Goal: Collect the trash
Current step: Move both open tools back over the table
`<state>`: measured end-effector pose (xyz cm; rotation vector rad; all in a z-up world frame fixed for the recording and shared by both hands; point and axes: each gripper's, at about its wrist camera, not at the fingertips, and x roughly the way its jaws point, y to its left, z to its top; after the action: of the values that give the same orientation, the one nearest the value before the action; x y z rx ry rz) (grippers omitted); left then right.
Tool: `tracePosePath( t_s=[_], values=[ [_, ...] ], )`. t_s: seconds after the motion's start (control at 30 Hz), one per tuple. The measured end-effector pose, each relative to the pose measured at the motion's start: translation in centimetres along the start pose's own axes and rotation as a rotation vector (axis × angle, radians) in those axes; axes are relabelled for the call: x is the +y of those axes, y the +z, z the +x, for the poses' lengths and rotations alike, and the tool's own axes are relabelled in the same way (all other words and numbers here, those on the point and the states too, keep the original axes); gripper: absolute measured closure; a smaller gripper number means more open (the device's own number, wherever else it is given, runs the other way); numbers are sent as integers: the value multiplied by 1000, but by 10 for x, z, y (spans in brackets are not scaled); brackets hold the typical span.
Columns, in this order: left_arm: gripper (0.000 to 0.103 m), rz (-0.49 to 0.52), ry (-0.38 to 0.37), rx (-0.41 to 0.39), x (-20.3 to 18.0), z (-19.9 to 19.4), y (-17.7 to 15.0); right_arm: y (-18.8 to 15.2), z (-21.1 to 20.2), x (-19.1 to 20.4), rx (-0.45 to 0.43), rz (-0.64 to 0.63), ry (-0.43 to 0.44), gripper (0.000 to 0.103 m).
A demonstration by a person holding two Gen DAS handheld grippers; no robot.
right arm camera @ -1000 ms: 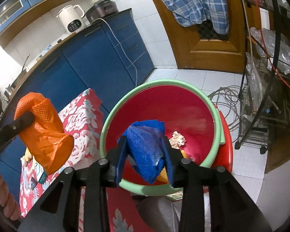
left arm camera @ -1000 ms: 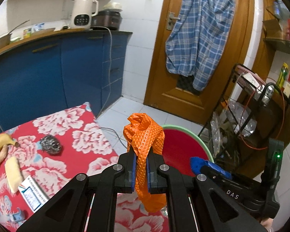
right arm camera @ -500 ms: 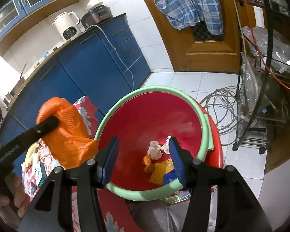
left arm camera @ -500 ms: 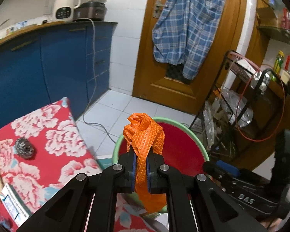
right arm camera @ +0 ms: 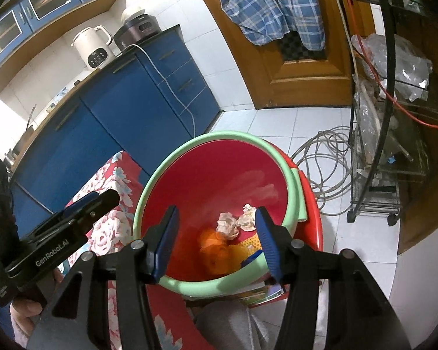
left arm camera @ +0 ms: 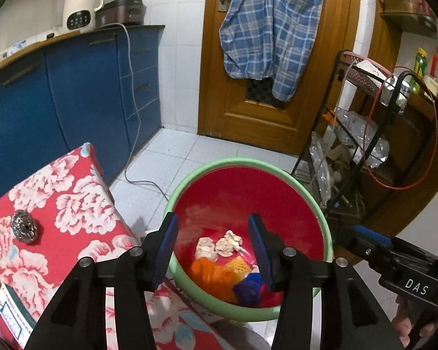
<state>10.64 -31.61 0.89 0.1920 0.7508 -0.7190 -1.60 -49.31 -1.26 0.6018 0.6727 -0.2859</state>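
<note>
A red basin with a green rim [left arm camera: 248, 163] stands below both grippers, its rim [right arm camera: 216, 137] also showing in the right wrist view. In it lie an orange net [left arm camera: 210, 274], a blue net [left arm camera: 249, 288], crumpled paper balls [left arm camera: 227, 243] and a yellow scrap [left arm camera: 238, 265]. My left gripper [left arm camera: 212, 221] hangs over the basin, its jaws opening with nothing between them. My right gripper [right arm camera: 217, 213] is open and empty above the same basin, over the orange net [right arm camera: 216, 248] and the paper balls [right arm camera: 227, 223]. Each gripper appears in the other's view, at the frame's side.
A table with a red floral cloth [left arm camera: 73, 192] sits to the left, carrying a steel scourer [left arm camera: 24, 227] and a small printed box [left arm camera: 11, 312]. A black wire rack [left arm camera: 379, 145] stands on the right. Coiled cable [right arm camera: 321, 160] lies on the tiled floor. Blue cabinets [left arm camera: 87, 102] line the back.
The left gripper moved over the basin and opened, and the orange net fell in. The right gripper opened earlier and dropped the blue net into the basin.
</note>
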Motion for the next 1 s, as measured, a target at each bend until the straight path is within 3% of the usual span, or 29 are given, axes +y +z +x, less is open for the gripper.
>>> tracePosePath(
  t_s=[0.47,1.0],
  values=[
    [52,-75,30,-3,19,-24,-8,-4,-19,11,-28,-18,20,47],
    [51,-223,175,-2,78,-79,-40,-20,-32,58,-22,-106,91,42]
  ],
)
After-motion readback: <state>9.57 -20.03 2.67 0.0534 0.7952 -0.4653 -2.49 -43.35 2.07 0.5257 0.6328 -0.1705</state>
